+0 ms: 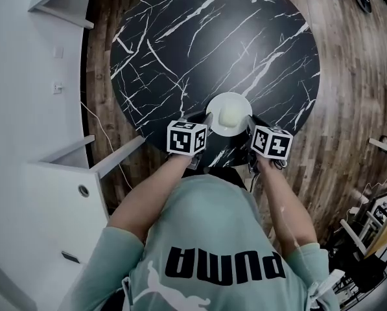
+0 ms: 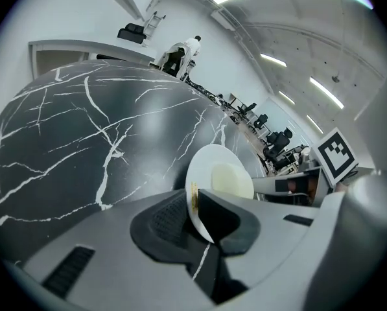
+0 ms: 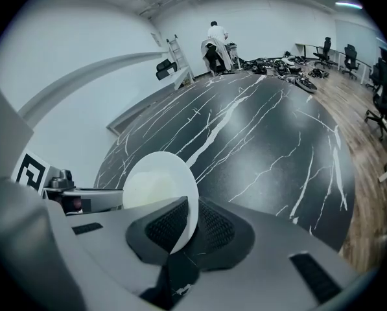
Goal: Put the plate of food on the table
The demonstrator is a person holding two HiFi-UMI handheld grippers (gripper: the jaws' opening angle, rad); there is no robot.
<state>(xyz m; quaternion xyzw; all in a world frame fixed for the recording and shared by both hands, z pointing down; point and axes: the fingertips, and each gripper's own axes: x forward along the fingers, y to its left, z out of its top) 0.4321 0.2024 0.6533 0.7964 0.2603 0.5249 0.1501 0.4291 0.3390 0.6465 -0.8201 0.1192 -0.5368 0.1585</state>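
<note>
A white plate [image 1: 229,102] carrying a pale yellow lump of food [image 1: 229,115] is over the near edge of the round black marble table [image 1: 212,37]. I cannot tell whether it touches the tabletop. My left gripper [image 1: 203,123] is shut on the plate's left rim and my right gripper [image 1: 250,127] on its right rim. In the left gripper view the plate [image 2: 209,167] stands edge-on between the dark pads of the left gripper [image 2: 198,216]. In the right gripper view the plate [image 3: 170,167] is likewise clamped by the right gripper [image 3: 183,229].
White cabinets and shelves [image 1: 44,173] stand close on the left. Wooden floor [image 1: 355,76] surrounds the table, with furniture frames [image 1: 375,219] at lower right. A person in white [image 3: 216,37] bends over at the room's far end, and office chairs [image 3: 381,76] line the right.
</note>
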